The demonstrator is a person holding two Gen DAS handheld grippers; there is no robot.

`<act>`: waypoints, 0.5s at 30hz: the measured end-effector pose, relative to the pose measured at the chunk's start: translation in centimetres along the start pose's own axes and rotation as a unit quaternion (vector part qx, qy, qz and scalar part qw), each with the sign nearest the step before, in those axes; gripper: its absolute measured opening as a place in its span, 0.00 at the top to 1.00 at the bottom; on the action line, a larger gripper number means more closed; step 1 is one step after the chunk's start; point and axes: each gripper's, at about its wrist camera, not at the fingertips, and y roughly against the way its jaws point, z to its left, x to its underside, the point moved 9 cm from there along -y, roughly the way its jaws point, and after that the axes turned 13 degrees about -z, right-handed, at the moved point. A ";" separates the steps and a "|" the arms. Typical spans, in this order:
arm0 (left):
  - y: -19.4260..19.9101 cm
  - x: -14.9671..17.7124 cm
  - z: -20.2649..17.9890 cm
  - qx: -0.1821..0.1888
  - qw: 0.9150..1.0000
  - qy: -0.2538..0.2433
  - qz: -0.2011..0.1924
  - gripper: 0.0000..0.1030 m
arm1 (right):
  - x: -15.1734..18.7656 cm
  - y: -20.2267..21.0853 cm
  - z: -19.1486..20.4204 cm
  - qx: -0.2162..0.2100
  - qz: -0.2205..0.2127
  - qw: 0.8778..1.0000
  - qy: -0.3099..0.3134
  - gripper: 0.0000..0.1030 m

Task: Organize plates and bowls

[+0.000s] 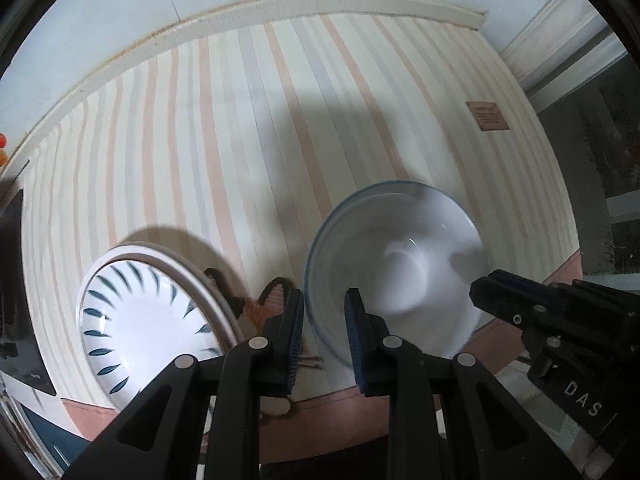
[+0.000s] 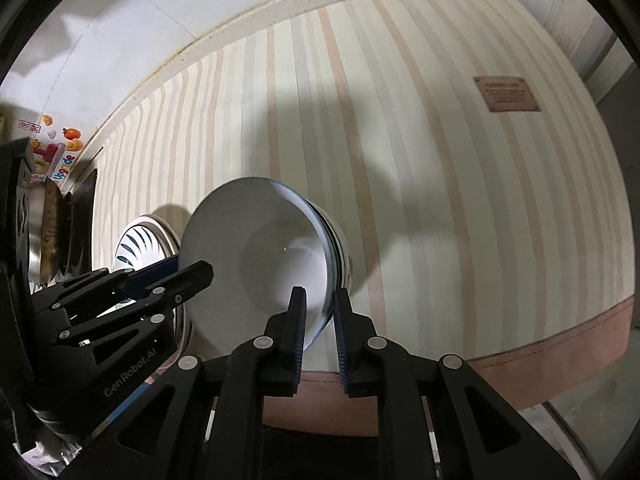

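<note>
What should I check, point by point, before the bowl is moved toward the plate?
1. Right gripper pinches the white bowl's rim: ok, one finger inside, one outside.
2. Bowl level: not ok, it is tilted on its side in the right wrist view.
3. Left gripper free: ok, open, its fingers straddle the bowl's near rim without clamping.
4. Patterned plate flat on the striped mat: ok.
5. Bowl clear of the mat: cannot tell.

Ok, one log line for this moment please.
right gripper: shut on bowl rim, bowl tilted | left gripper: open, beside bowl | plate: on striped mat
</note>
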 end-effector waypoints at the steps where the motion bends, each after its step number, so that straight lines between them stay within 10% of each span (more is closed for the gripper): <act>1: 0.7 0.0 0.0 0.002 1.000 0.000 -0.007 0.80 | 0.0 0.7 0.2 0.000 -0.007 1.000 0.004 0.78; 7: 6.2 0.0 0.3 0.012 0.998 -0.007 -0.061 0.65 | 0.7 5.9 1.3 0.009 -0.055 0.998 0.027 0.35; 15: 11.3 1.5 0.2 0.038 0.995 -0.001 -0.089 0.28 | 2.9 11.7 3.2 0.016 -0.090 0.995 0.049 0.18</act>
